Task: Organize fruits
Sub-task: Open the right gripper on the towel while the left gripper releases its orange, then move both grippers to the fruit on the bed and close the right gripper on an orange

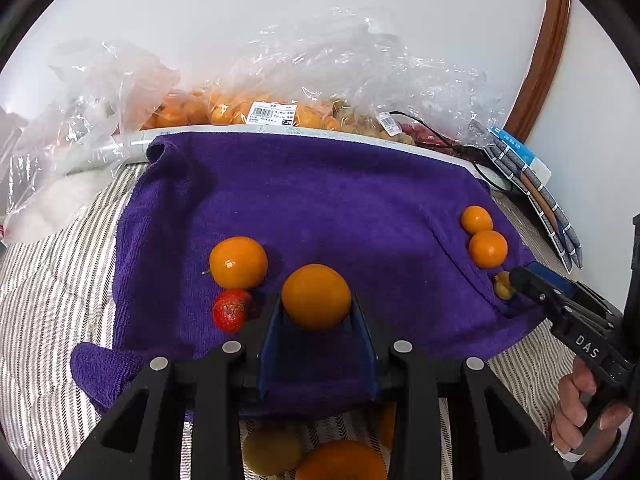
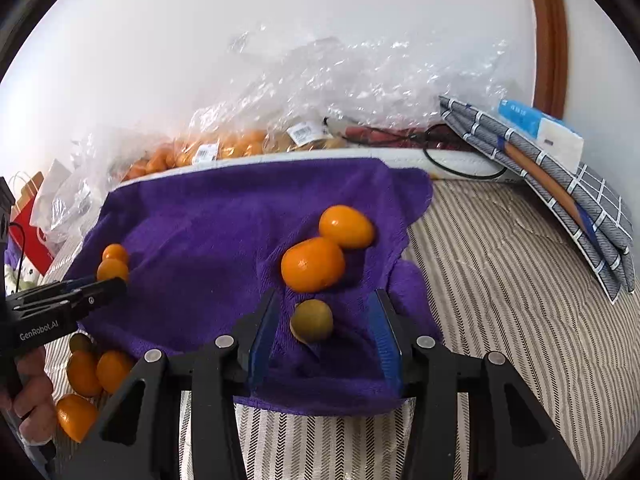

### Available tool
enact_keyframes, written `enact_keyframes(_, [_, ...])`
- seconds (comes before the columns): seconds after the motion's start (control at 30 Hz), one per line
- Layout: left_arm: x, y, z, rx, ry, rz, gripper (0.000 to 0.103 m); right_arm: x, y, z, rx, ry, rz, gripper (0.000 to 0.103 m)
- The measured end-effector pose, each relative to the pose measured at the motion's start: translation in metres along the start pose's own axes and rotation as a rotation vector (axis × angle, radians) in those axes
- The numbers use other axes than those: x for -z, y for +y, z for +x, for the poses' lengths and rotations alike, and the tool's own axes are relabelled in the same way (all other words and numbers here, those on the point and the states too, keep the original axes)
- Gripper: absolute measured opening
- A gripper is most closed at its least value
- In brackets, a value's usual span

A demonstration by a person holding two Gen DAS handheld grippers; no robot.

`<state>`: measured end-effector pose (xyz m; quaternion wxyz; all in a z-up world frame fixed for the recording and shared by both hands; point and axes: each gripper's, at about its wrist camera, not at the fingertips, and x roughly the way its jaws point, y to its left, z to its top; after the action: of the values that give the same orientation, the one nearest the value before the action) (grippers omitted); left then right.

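Observation:
A purple towel (image 1: 320,200) lies on a striped cloth. My left gripper (image 1: 317,312) is shut on an orange (image 1: 316,296) on the towel. Beside it lie another orange (image 1: 238,262) and a red strawberry (image 1: 231,309). My right gripper (image 2: 324,320) is open around a small greenish-yellow fruit (image 2: 311,321) on the towel's right part, which also shows in the left wrist view (image 1: 502,285). Two oranges (image 2: 313,264) (image 2: 346,226) lie just beyond it. The left gripper also shows in the right wrist view (image 2: 108,286).
Clear plastic bags of oranges (image 1: 240,112) lie along the back wall. A folded grey checked cloth (image 2: 560,192) with a blue-white box leans at the right. Several oranges (image 2: 96,372) lie on the striped cloth (image 2: 500,300) below the towel's front-left edge.

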<state>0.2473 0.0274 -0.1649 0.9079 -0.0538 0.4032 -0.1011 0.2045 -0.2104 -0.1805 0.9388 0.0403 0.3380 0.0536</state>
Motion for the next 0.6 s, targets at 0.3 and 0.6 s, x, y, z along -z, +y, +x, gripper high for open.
enact_keyframes(0.3, [-0.007, 0.006, -0.024, 0.033, -0.09, -0.029, 0.045, -0.004, 0.001, -0.021, 0.016, -0.095, 0.025, 0.059])
enact_keyframes(0.6, [-0.005, 0.045, -0.073, 0.026, -0.127, -0.113, 0.045, 0.016, 0.052, -0.059, -0.068, -0.005, -0.014, 0.053])
